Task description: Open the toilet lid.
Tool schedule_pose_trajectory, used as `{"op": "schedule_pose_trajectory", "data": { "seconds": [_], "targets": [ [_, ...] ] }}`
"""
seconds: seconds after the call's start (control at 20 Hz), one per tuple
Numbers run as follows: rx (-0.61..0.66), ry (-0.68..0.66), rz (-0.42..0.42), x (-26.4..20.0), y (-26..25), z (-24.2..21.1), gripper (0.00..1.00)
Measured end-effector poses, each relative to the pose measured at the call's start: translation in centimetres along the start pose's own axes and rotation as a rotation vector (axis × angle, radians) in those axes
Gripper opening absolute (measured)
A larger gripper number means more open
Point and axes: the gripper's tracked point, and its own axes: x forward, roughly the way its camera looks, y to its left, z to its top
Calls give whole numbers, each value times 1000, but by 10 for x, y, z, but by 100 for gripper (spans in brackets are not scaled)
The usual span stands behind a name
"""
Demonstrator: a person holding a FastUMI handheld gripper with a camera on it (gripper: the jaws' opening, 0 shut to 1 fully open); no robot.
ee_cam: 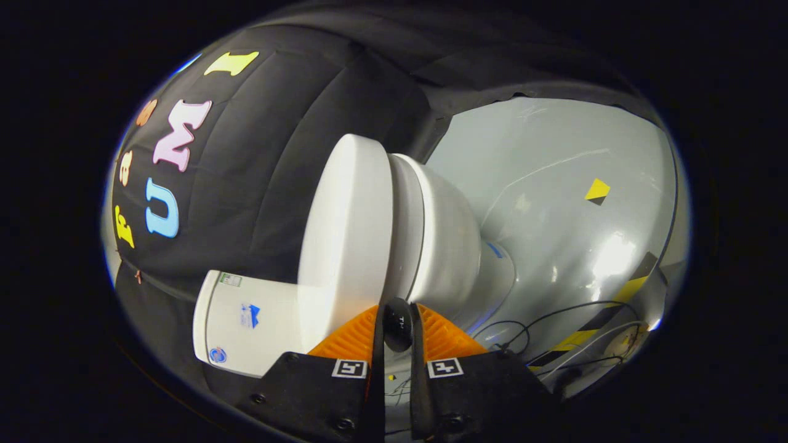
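The view is rolled on its side, so the white toilet lies sideways ahead of my fingers. Its lid (345,234) rests flat against the seat (403,234), which sits on the bowl (446,246). The tank (246,320) with small stickers stands behind the lid, against the black cloth wall. A small black oval tab (398,323) sits at the front rim, where lid and seat meet. My gripper (398,329) is shut on this tab, with one finger pressing each side of it.
The glossy grey floor (554,203) spreads beyond the bowl, with a yellow-and-black marker (597,191) on it. Thin black cables (542,323) and yellow-black striped tape (591,332) lie on the floor near the toilet's base.
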Motion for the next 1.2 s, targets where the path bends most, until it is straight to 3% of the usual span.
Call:
{"op": "schedule_pose_trajectory", "data": {
  "seconds": [0.1,0.15,0.35,0.6,0.95,1.2],
  "targets": [
    [3,-33,29,14,6,7,21],
    [-26,-17,10,4,9,-3,5],
    [-40,-20,-4,-4,12,2,5],
    [-191,-39,-45,-19,39,8,5],
    [-362,-114,-5,-54,129,11,5],
    [-584,-159,14,-73,198,-8,5]
  ]
}}
